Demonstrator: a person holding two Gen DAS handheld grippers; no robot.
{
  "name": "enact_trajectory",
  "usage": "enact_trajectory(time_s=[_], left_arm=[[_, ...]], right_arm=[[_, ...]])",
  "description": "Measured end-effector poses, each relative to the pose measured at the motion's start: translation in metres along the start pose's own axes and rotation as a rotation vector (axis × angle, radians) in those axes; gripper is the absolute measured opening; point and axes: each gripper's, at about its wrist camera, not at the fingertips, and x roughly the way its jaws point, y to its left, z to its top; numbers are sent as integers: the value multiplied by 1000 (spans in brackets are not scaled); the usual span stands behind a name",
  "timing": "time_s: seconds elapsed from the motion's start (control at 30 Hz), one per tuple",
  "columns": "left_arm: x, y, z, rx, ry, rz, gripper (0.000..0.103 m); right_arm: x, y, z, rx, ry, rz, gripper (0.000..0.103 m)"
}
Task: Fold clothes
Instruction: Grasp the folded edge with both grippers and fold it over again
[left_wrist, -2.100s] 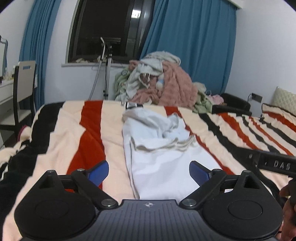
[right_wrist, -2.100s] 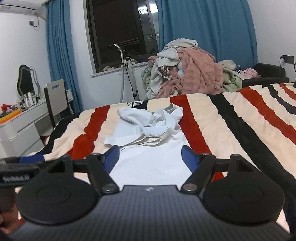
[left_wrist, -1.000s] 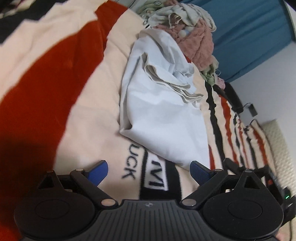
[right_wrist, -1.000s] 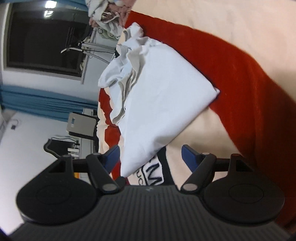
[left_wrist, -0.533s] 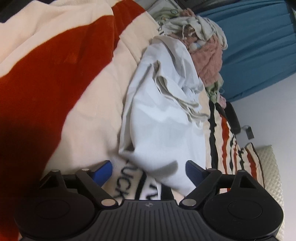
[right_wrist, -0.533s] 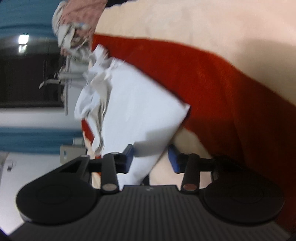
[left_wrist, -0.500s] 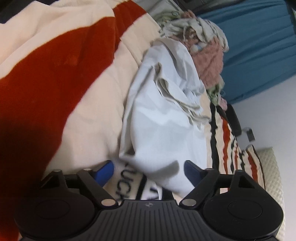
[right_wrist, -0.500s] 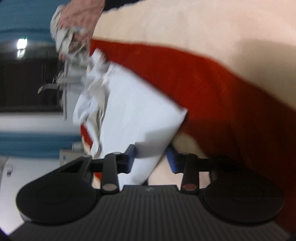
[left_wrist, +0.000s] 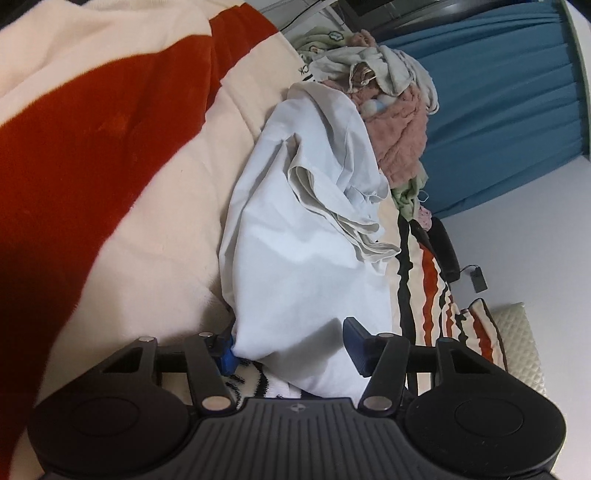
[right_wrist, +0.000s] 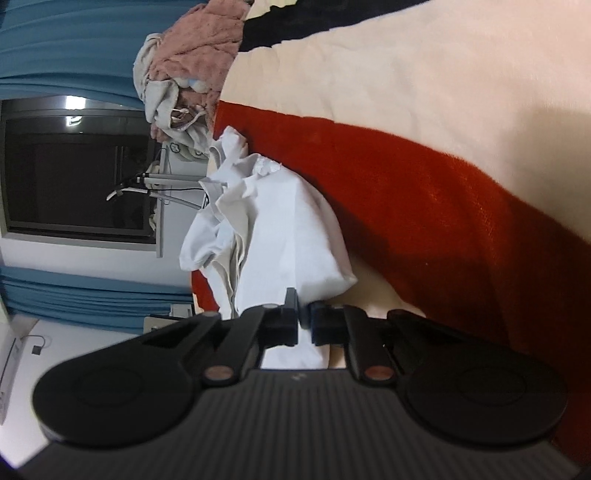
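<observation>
White shirt lies on the striped blanket, its near hem pinched tight by the right gripper while the left gripper, fingers apart around a corner, should probably squeeze next.

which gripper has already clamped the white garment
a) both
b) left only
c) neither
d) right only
d) In the right wrist view the right gripper has its jaws pressed together on the near edge of the white garment, while in the left wrist view the left gripper has its jaws spread apart, with the cloth lying loose between them on the striped blanket.
</observation>
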Motion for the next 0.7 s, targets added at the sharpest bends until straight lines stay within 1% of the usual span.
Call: enact_trajectory(time_s=[0.03,0.17,0.27,0.37,0.47,0.53,0.63,0.7], left_arm=[[0,1,0,-4,0,-1,47],[-3,4,2,-23,-9,-16,22],[-11,3,2,-27,-27,-44,16],[-27,-3,2,-9,-74,-76,12],[-49,-8,0,7,-122,-120,9],[-63,-12,-1,10,-134,-153,9],[-82,-18,-7,26,-130,-194,8],[-99,-24,-13,58,-140,-211,8]], right_arm=[[-1,1,0,-4,-2,6,8],[-7,8,-1,-39,-17,36,8],[-16,12,-3,-72,-27,54,7],[-26,21,-7,-137,-48,61,6],[-38,29,-13,-189,-54,94,6],[-48,36,-16,-233,-61,100,6],[-68,49,-25,-322,-97,108,6],[-83,56,-31,-365,-120,131,6]])
